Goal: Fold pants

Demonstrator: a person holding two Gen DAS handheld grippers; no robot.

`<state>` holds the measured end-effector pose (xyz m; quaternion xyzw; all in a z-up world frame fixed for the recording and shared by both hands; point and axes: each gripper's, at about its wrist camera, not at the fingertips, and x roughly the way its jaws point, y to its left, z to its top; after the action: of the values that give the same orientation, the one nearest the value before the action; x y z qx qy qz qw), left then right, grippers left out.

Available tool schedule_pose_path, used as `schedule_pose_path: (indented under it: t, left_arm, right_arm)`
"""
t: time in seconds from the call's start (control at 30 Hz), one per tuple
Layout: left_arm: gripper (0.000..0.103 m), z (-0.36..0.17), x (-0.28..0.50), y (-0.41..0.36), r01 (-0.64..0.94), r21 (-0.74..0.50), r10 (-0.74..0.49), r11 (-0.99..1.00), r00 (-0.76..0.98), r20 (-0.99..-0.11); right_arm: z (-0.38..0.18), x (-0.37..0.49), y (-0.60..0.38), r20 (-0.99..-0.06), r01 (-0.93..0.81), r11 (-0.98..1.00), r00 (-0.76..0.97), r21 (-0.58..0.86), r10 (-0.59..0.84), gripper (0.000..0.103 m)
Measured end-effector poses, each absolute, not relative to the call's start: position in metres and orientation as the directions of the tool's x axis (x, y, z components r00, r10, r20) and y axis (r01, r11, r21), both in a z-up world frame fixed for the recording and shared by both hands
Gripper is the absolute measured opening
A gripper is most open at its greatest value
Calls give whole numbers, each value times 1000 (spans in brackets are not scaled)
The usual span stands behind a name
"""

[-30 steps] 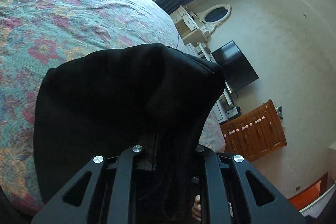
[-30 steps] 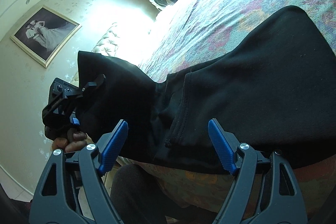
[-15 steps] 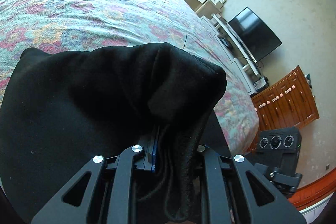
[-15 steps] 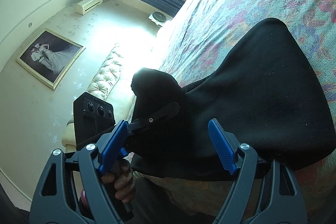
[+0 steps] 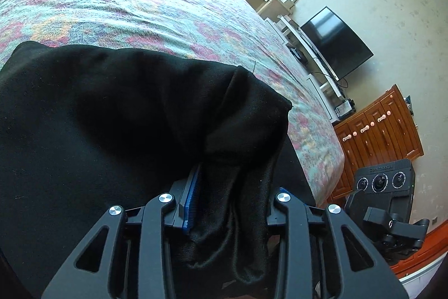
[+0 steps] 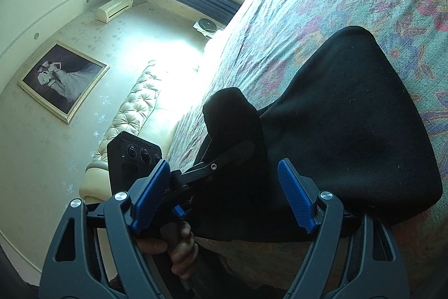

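pants (image 5: 117, 114): near edge cut off below | left gripper (image 5: 229, 187): right pad hidden by cloth

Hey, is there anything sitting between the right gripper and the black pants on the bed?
Nothing visible does. The right gripper hangs with jaws wide apart and empty at the near edge of the black pants, which lie on the floral bedspread. The left gripper stands beside it with a fold of the cloth between its opening jaws.

Black pants (image 5: 112, 116) between opening tool (image 5: 232, 187) jaws
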<state>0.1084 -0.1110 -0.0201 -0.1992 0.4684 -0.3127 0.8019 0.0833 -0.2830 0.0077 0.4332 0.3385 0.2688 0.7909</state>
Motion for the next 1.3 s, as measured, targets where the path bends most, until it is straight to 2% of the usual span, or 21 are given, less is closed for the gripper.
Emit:
schedule_pose_path:
  t: [0.1, 0.17, 0.23, 0.4, 0.5, 0.67, 0.87, 1.07, 1.17, 1.3]
  left_arm:
    - [37, -19, 108, -108, 312, -636, -707, 706, 368, -604]
    - [45, -18, 106, -102, 307, -677, -740, 669, 363, -566]
    - [68, -15, 105, -96, 306, -743, -796, 595, 352, -492]
    - [70, 0, 102, -75, 274, -799, -821, 535, 390, -417]
    - [75, 13, 100, -44, 243, -760, -756, 603, 479, -447]
    - [77, 15, 89, 22, 148, -655, -587, 741, 617, -524]
    - [77, -13, 83, 85, -69, -658, -461, 749, 659, -594]
    - [77, -25, 81, 102, -104, -700, -481, 706, 655, -583]
    - [77, -28, 79, 95, -98, -702, -500, 706, 634, -591]
    - [77, -29, 78, 87, -90, -702, -515, 706, 616, -596]
  right_arm:
    - [11, 80, -284, -300, -133, 481, 632, 867, 715, 80]
    - [13, 80, -286, -308, -129, 490, 635, 862, 708, 80]
    - [12, 80, -287, -303, -125, 481, 634, 868, 711, 82]
    - [10, 83, -286, -346, -98, 505, 616, 858, 708, 82]
    - [15, 87, -285, -400, -74, 555, 616, 828, 678, 82]
    - [18, 97, -271, -520, -34, 669, 600, 742, 607, 82]
    - [18, 107, -254, -618, 6, 773, 606, 634, 502, 82]
    - [9, 111, -245, -665, 16, 795, 559, 606, 496, 84]
    - [17, 107, -245, -621, -34, 753, 542, 657, 566, 84]
    - [49, 100, -268, -589, -28, 771, 627, 637, 509, 84]
